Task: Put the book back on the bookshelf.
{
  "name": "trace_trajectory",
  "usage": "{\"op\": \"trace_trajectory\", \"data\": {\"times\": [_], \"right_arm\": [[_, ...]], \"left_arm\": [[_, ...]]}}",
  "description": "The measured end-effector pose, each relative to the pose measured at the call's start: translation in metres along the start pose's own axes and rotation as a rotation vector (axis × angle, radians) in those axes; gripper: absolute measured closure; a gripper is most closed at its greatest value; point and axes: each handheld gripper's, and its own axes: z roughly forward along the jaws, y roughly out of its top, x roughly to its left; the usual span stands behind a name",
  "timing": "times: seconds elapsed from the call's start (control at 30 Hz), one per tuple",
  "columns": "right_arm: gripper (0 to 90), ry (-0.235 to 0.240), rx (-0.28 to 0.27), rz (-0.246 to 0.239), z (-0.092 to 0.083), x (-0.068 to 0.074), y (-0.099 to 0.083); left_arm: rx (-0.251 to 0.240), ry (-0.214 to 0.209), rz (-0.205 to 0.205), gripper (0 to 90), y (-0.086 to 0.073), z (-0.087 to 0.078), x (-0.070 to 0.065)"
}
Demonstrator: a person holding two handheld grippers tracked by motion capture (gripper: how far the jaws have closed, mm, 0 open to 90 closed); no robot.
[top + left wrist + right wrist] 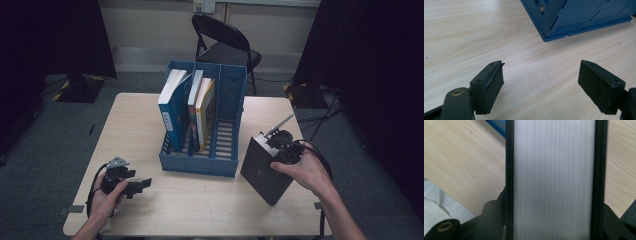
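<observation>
Black book: I've got a thick, black-covered volume here, matte dark covers, standing on the table tilted on a lower corner, its top leaning away from me toward eleven o'clock.
Page edge: in the right gripper view I see a broad white block of pages with fine lines along its length, framed by a thin black cover edge on either side.
Where it sits: at about four o'clock from the blue file rack, just beside the rack's right front corner, near the table's right edge.
Right gripper: clamped on the book's upper end, one jaw against each cover, my hand behind it at five o'clock.
Left gripper: jaws spread wide with nothing between them, bare wood showing in the gap; it rests low at the table's front left, pointing toward three o'clock.
Rack: three slots; a blue book leans in the left one, an orange-yellow book stands in the middle beside a slimmer volume, and the right slot faces my black book.
</observation>
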Motion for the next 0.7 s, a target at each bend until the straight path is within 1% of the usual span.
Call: {"op": "trace_trajectory", "data": {"times": [0.03,0.13,0.23,0.27,0.33,0.43,0.5,0.57,0.6,0.7], "right_arm": [[51.7,0.0,0.0,0.0,0.0,0.0,0.0],[52.4,0.001,0.027,-0.002,0.0002,0.0004,0.0019],[53.0,-0.002,0.031,0.003,0.0001,0.0018,0.0022],[53.3,-0.01,0.024,0.014,-0.0001,0.0031,0.0022],[53.4,-0.012,0.022,0.018,-0.0004,0.0042,0.0023],[53.5,-0.01,0.028,0.017,-0.001,0.0041,0.0037],[53.5,-0.012,0.023,0.017,-0.0017,0.0031,0.0044],[53.5,-0.017,0.01,0.025,-0.0033,0.002,0.0046],[53.5,-0.013,-0.001,0.042,-0.0061,0.0006,0.0048],[53.6,-0.012,-0.006,0.05,-0.0096,-0.0004,0.0055]], "left_arm": [[0.0,0.002,-0.002,20.1,-0.0001,0.0002,0.0001],[0.0,0.001,0.002,20.1,0.0002,-0.0003,0.0005],[0.0,0.0,0.0,20.1,0.0001,-0.0003,0.0004],[0.003,0.001,-0.004,20.1,0.0002,0.0003,0.0011],[0.004,0.005,-0.01,20.3,0.0003,0.0001,0.0012],[0.004,0.004,-0.008,20.5,0.0005,-0.0011,0.0009],[-0.004,0.005,-0.008,20.5,0.0007,-0.0019,0.0011],[-0.001,0.005,-0.013,20.5,0.0006,-0.0016,0.0019],[-0.002,0.001,-0.011,20.5,0.0002,-0.0014,0.0022],[-0.006,0.002,-0.01,20.3,0.0002,-0.0018,0.0018]]}}
